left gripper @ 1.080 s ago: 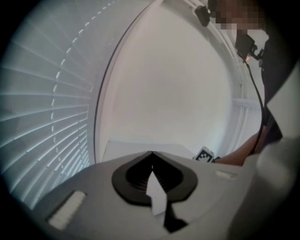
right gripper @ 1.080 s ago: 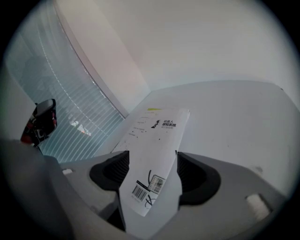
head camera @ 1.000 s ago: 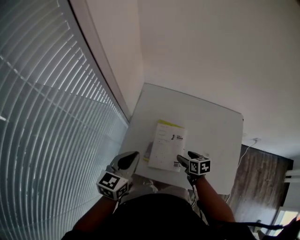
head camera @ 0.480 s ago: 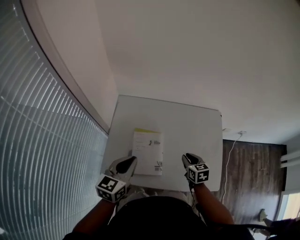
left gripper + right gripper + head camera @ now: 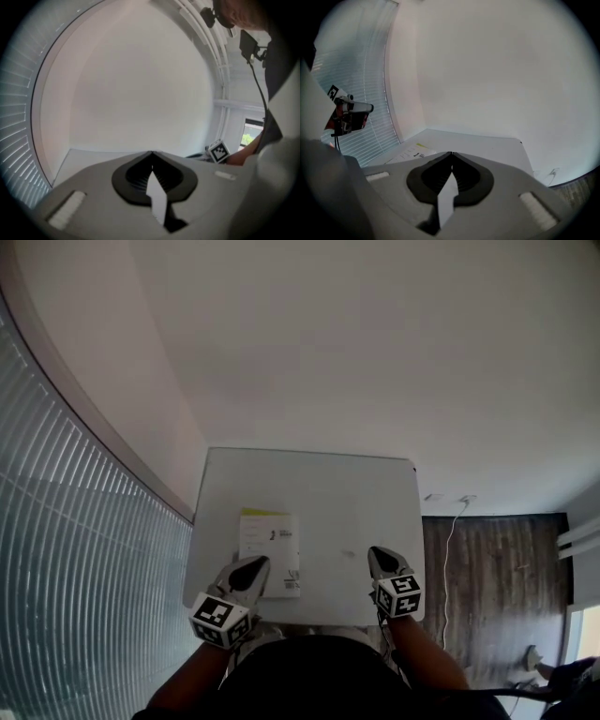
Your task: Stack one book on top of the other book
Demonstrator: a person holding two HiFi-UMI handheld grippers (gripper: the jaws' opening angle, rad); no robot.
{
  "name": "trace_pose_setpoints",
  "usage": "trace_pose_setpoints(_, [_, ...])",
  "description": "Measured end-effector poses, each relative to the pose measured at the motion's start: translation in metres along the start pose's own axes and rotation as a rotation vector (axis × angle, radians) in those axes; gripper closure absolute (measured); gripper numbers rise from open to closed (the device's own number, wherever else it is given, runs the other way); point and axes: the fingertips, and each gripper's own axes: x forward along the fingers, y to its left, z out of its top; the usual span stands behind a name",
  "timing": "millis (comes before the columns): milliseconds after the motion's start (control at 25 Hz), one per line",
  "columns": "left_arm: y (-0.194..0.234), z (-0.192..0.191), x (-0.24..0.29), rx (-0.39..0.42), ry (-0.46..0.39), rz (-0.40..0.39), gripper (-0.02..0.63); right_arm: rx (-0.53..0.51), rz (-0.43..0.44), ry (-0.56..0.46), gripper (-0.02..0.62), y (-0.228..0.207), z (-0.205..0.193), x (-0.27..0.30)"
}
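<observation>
A white book with a yellow far edge (image 5: 269, 547) lies flat near the left front of the white table (image 5: 356, 493); I cannot make out a second book under it. The same book shows in the right gripper view (image 5: 411, 151). My left gripper (image 5: 257, 562) hovers at the book's near edge, shut, its tips meeting with nothing between them (image 5: 151, 153). My right gripper (image 5: 377, 552) hangs over bare table well to the right of the book. Its jaws have just been closing and now stand shut on nothing (image 5: 452, 153).
Window blinds (image 5: 66, 587) run along the table's left side, and a plain white wall (image 5: 356, 343) stands behind it. Wooden floor (image 5: 492, 568) with a white cable (image 5: 448, 531) lies to the right. The table's near edge (image 5: 309, 622) is just in front of both grippers.
The right gripper has left the book's near right corner, moved right and up, and its jaws have shut empty. The left gripper has shifted slightly. The head view has swung, showing more wall.
</observation>
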Motion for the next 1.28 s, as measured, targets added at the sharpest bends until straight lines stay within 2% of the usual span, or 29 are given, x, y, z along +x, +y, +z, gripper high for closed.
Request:
trace_pose_setpoints(160, [-0.005,0.005,0.003,-0.003,0.008,0.008,0.603,0.066,0.035,-0.082,0.591,0.002,0.012,-0.005])
trace_pose_setpoints(280, [-0.003,0.005,0.001,0.001,0.011,0.028,0.603,0.054,0.053,-0.123,0.592,0.007,0.017,-0.006])
trace_pose_setpoints(480, [-0.002,0.002,-0.003,0.000,0.055,0.042,0.603,0.021,0.089,-0.120,0.594,0.022,0.008,0.001])
trace_pose_setpoints(680, [-0.003,-0.004,-0.006,0.003,0.074,0.052,0.603,0.058,0.130,-0.138,0.594,0.027,0.005,0.003])
trace_pose_setpoints(1040, [0.006,-0.018,-0.017,0.003,0.118,0.127,0.603,0.118,0.212,-0.122,0.594,0.027,-0.010,0.023])
trace_pose_setpoints(1280, [-0.006,-0.022,-0.006,0.008,0.128,0.152,0.603,0.142,0.270,-0.112,0.594,0.023,-0.020,0.030])
